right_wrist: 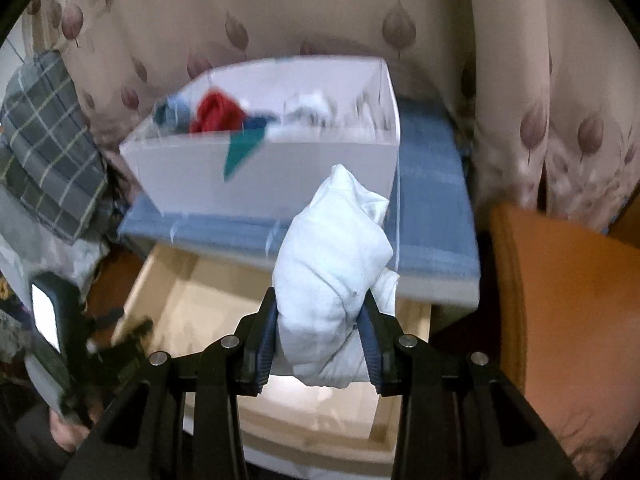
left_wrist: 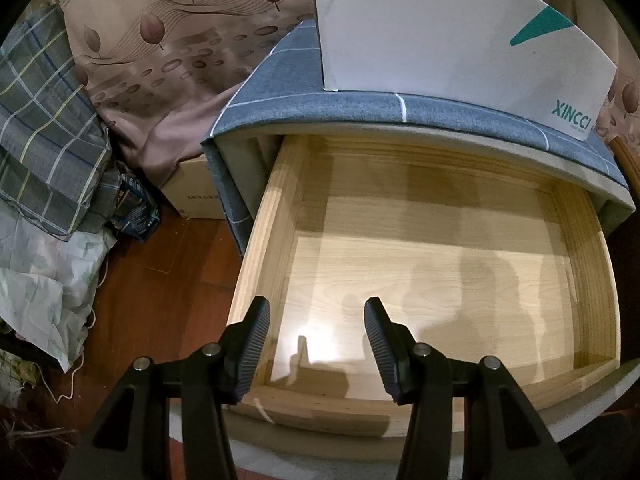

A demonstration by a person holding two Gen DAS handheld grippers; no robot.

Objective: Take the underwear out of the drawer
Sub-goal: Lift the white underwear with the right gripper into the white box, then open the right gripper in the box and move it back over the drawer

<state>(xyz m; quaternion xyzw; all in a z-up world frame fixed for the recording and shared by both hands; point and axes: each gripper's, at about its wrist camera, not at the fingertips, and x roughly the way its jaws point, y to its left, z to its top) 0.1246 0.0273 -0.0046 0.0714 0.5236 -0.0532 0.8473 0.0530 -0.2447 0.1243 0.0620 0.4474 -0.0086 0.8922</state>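
The white box [left_wrist: 440,40] on the cabinet carries "XINCCI" in teal letters at its near right corner, under a teal triangle; a smaller line beneath the name is too small to read. A cardboard carton [left_wrist: 196,192] on the floor to the left has a row of print that cannot be made out.

The left gripper [left_wrist: 318,344] hangs with its jaws spread apart over the near left corner of the drawer [left_wrist: 276,216], holding nothing. Its black pads [left_wrist: 252,344] are finely ribbed. The drawer is pulled out, made of pale wood with visible grain, its bottom bare and glossy under a bright reflection. The cabinet top [left_wrist: 360,104] is covered in blue-grey woven cloth with thin white lines.

The right gripper [right_wrist: 320,340] is clamped on the underwear [right_wrist: 332,264], a soft white crumpled bundle held above the drawer, near the box. In the box [right_wrist: 312,164] lie blurred red, blue and white cloths. A leaf-printed curtain [right_wrist: 400,8] hangs behind.
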